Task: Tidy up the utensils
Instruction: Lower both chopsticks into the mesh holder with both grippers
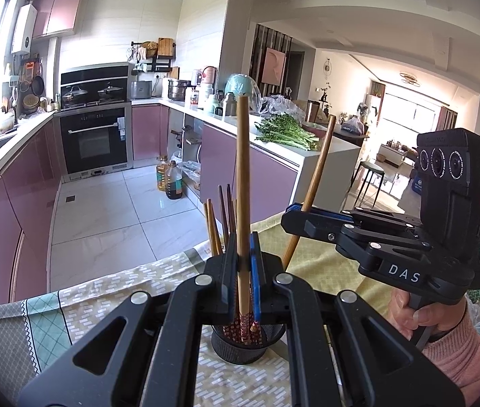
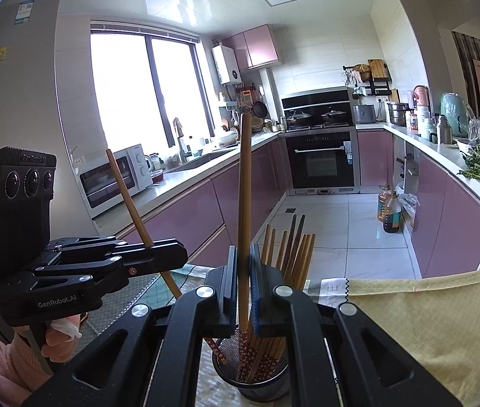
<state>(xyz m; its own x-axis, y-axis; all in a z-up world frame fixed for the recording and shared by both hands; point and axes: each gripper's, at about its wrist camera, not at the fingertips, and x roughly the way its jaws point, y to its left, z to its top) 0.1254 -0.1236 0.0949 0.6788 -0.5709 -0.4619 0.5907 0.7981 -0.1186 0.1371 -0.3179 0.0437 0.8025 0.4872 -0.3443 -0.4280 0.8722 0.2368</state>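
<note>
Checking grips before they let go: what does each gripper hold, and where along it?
Each holds one chopstick: left gripper and right gripper both clamp low on the shaft, above the patterned end.

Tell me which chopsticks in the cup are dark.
The dark brown pair, side by side in the mesh cup. The other chopsticks around them are light bamboo.

My left wrist camera looks along its fingers, close above the mesh holder, facing the oven and living room. My right wrist camera sits equally close over the holder, facing the window. The 2 views share holder, oven and each other's gripper.
</note>
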